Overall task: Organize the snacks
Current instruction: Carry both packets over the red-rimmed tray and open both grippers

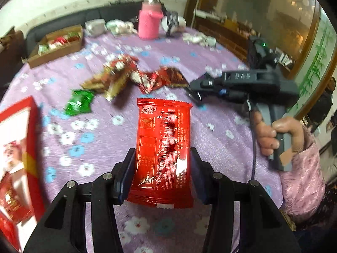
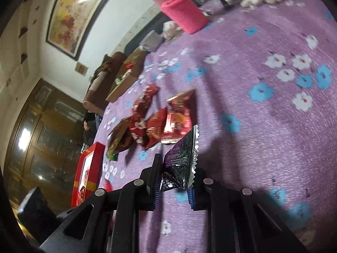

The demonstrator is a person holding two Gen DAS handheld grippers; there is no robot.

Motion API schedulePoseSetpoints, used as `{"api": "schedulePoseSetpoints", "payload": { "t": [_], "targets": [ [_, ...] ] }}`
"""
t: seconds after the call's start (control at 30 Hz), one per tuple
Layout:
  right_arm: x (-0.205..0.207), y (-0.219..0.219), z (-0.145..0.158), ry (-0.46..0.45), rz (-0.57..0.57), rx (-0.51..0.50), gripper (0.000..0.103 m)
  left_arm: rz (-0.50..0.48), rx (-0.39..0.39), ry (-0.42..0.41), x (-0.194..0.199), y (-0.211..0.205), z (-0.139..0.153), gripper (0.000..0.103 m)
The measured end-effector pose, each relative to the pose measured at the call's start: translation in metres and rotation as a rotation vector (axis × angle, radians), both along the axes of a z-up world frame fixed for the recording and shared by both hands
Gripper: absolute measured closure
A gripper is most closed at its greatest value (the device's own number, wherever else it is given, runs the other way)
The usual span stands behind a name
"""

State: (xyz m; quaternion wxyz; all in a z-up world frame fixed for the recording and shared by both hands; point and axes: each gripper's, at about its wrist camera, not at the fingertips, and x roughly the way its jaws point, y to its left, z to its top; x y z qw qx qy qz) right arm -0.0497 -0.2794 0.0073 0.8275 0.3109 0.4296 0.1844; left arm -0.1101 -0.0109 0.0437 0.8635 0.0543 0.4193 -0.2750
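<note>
Left gripper clamps a red snack packet above the floral purple counter — loose snacks piled beyond, a red box at left.

Right-wrist view: right gripper, jaws nearly closed, pinches a crumpled purple packet over the counter — near the pile.

surface: purple flowered tablecloth | on it: snack packets, cardboard box, pink flask, red box
</note>
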Motion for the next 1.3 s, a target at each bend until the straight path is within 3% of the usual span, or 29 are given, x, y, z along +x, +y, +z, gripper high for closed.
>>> {"api": "schedulePoseSetpoints", "payload": {
  "t": [0.17, 0.37, 0.53, 0.8, 1.13, 1.3],
  "targets": [
    [-0.012, 0.017, 0.020, -0.118, 0.037, -0.073, 0.082, 0.055, -0.018, -0.106, -0.016, 0.018, 0.014, 0.056],
    [-0.026, 0.043, 0.038, -0.206, 0.093, -0.155, 0.082, 0.108, -0.046, -0.136, -0.029, 0.041, 0.020, 0.056],
    [-0.033, 0.080, 0.051, -0.216, 0.167, -0.132, 0.082, 0.163, -0.076, -0.134, -0.037, 0.067, 0.023, 0.056],
    [-0.034, 0.167, 0.074, -0.248, 0.353, -0.103, 0.082, 0.288, -0.058, -0.160, -0.051, 0.119, 0.025, 0.055],
    [-0.024, 0.271, 0.072, -0.237, 0.544, -0.075, 0.082, 0.485, -0.039, -0.181, -0.051, 0.184, 0.027, 0.055],
    [-0.012, 0.310, 0.068, -0.227, 0.578, -0.035, 0.082, 0.581, -0.007, -0.193, -0.045, 0.207, 0.028, 0.055]
  ]
}}
